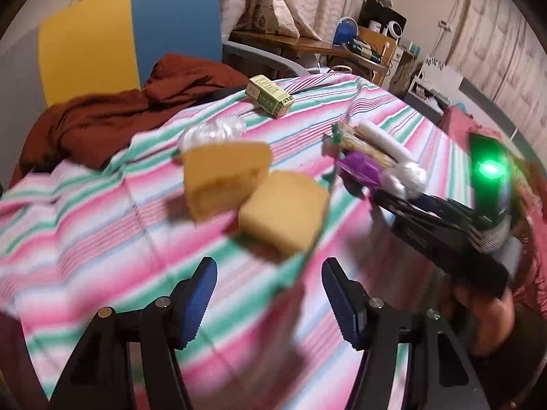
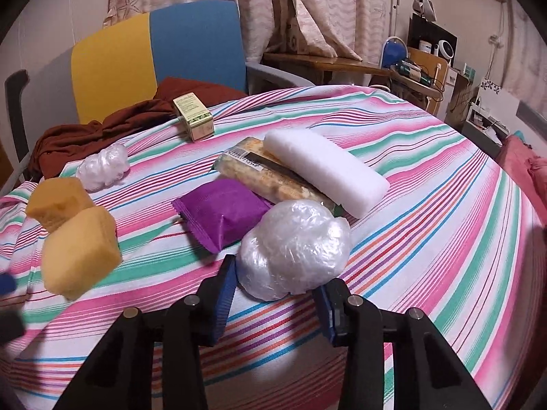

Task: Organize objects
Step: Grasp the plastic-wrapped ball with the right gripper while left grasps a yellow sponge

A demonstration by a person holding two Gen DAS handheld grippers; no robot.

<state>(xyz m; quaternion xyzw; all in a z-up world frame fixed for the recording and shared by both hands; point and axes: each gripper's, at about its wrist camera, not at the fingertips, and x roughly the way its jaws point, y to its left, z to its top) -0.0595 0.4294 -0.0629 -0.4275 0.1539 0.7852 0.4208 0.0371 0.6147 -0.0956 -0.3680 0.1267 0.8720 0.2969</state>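
Right tool [image 2: 275, 299] clamped on crumpled plastic ball [image 2: 294, 249], purple packet [image 2: 224, 217] just beyond

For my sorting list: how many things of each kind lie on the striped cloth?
Yellow sponges: 2
Clear plastic wads: 2
Purple packet: 1
Snack pack: 1
White foam block: 1
Green box: 1
Total: 8

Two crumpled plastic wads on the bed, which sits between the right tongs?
The big wad beside the purple packet, not the small one by the brown cloth.
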